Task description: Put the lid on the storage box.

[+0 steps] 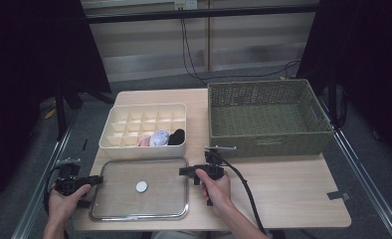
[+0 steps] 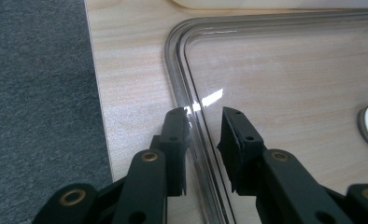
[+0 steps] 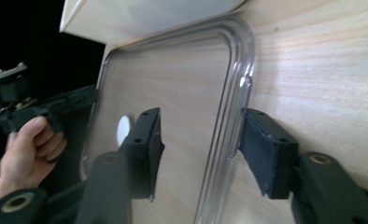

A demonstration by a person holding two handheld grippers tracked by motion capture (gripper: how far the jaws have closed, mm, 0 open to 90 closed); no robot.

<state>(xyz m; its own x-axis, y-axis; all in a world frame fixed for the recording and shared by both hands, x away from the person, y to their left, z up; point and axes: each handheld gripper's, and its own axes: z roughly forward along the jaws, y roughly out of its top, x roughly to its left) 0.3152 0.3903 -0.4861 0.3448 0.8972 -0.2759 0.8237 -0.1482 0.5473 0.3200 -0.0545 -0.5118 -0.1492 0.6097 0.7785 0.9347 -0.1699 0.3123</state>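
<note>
A clear rectangular lid (image 1: pixel 134 206) with a white round knob (image 1: pixel 141 186) lies flat on the wooden table near its front edge. My left gripper (image 1: pixel 98 180) is at the lid's left rim. In the left gripper view the rim (image 2: pixel 198 154) runs between its jaws; my left gripper (image 2: pixel 203 114) stands narrowly open, the left pad close against the rim and a thin gap at the right pad. My right gripper (image 1: pixel 183 172) is at the lid's right rim. In the right gripper view it (image 3: pixel 201 116) is wide open astride that rim (image 3: pixel 229 116), touching nothing.
Behind the lid stands a cream divided organiser box (image 1: pixel 144 149) holding a pink, a pale and a black rolled item in its front cells. A green woven basket (image 1: pixel 268 139) sits at the back right. The table's left edge (image 2: pixel 95 93) drops to grey floor.
</note>
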